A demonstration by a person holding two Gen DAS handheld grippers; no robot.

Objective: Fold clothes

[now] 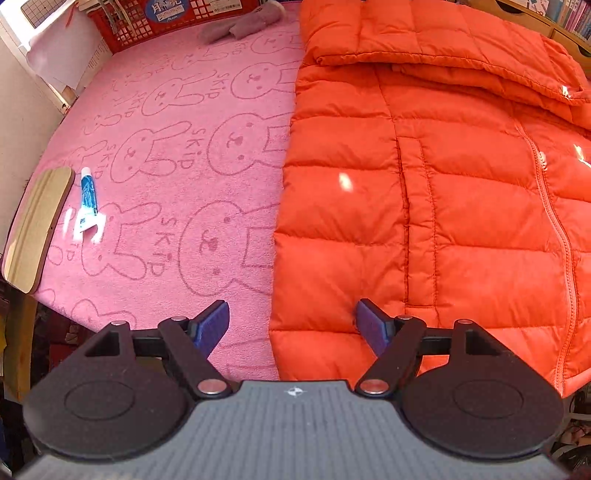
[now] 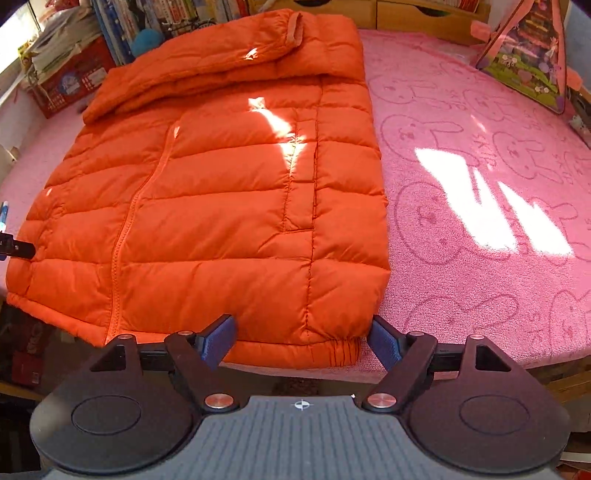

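Note:
An orange puffer jacket (image 1: pixel 436 206) lies flat on a pink bunny-print cloth (image 1: pixel 166 155), zipped, with both sleeves folded across its upper part. In the left wrist view my left gripper (image 1: pixel 291 325) is open above the jacket's lower left corner, one pad over the cloth, the other over the jacket. In the right wrist view the jacket (image 2: pixel 221 206) fills the left half. My right gripper (image 2: pixel 303 339) is open, straddling the hem's right corner at the table's near edge, pads not pressing it. A tip of the left gripper (image 2: pixel 16 249) shows at the jacket's left edge.
A blue-and-white tube (image 1: pixel 88 199) and a wooden board (image 1: pixel 35 225) lie at the cloth's left edge. A red crate (image 1: pixel 155 22) and a grey cloth item (image 1: pixel 243 22) sit at the back. A colourful triangular pouch (image 2: pixel 532 59) rests back right; books (image 2: pixel 147 22) line the back.

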